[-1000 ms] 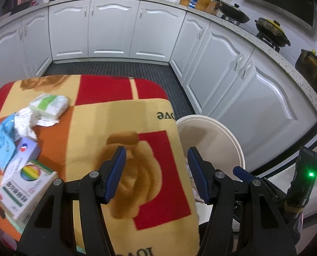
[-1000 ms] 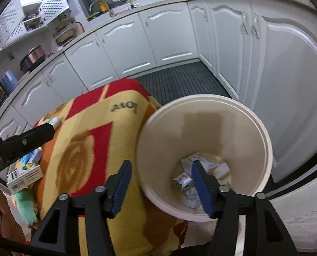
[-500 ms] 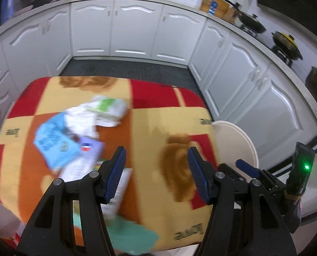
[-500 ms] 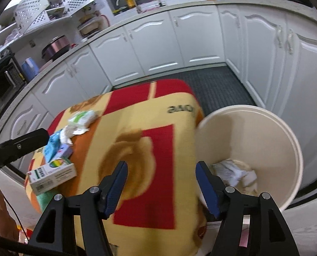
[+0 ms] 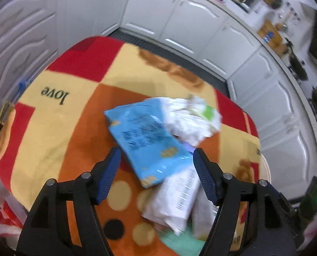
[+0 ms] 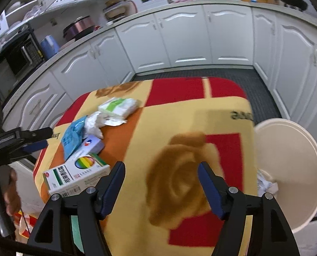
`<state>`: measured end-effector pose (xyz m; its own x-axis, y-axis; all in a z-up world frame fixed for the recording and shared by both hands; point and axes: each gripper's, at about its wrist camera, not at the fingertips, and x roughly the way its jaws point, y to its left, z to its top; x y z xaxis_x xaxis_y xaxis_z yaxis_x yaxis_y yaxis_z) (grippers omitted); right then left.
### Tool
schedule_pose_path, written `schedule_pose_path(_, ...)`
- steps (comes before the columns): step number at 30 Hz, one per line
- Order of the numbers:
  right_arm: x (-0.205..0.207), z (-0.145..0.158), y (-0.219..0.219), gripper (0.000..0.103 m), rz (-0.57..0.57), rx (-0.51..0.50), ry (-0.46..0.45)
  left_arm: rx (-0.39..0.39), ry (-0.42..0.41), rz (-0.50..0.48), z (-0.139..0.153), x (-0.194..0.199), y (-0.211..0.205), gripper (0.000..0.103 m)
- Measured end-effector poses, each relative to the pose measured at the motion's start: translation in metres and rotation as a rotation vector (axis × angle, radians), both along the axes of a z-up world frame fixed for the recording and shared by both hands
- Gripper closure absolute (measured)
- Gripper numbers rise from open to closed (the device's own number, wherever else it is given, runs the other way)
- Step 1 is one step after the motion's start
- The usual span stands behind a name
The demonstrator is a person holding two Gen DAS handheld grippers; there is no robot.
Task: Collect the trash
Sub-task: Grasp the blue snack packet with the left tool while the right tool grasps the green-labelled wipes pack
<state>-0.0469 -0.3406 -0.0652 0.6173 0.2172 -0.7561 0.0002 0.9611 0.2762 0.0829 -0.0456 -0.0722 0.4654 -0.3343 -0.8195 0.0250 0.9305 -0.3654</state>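
A pile of trash lies on the blanket-covered table (image 5: 58,128): a blue packet (image 5: 145,140), crumpled white paper (image 5: 190,119), and a white box with a barcode (image 5: 177,200). My left gripper (image 5: 156,160) hovers just above the blue packet, jaws opening, nothing pressed between them. In the right wrist view the same pile shows the blue packet (image 6: 73,134), a white-green tissue pack (image 6: 117,106) and a medicine box (image 6: 77,177). My right gripper (image 6: 161,177) hangs over the bare blanket (image 6: 179,170), jaws opening and empty. The cream trash bin (image 6: 297,170) stands right of the table, with paper inside.
White kitchen cabinets (image 6: 179,40) ring the table, with a dark floor mat (image 6: 201,72) between them. A hand (image 6: 9,192) holds the left gripper's handle at the left edge. A teal cloth (image 5: 179,243) lies at the table's near edge.
My left gripper swung from the bin side of the table to above the trash pile and its jaws widened. My right gripper moved left from over the bin to over the blanket.
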Motion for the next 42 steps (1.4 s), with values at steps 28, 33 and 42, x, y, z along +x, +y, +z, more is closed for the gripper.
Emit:
schedule_pose_path(28,0.175,-0.046,0.083,0.030,0.391,-0.113,0.072,-0.094,0.060,0.044,-0.042,0.046,-0.001,0.029)
schedule_pose_path(33,0.160,-0.039,0.075,0.054,0.369,-0.050,0.029,-0.071,0.044,0.019,-0.040,0.045,-0.006,0.033)
schedule_pose_path(42,0.094,-0.006,0.056,0.058,0.286,-0.073,-0.065,-0.081,0.004,-0.037,-0.020,0.029,0.003,0.067)
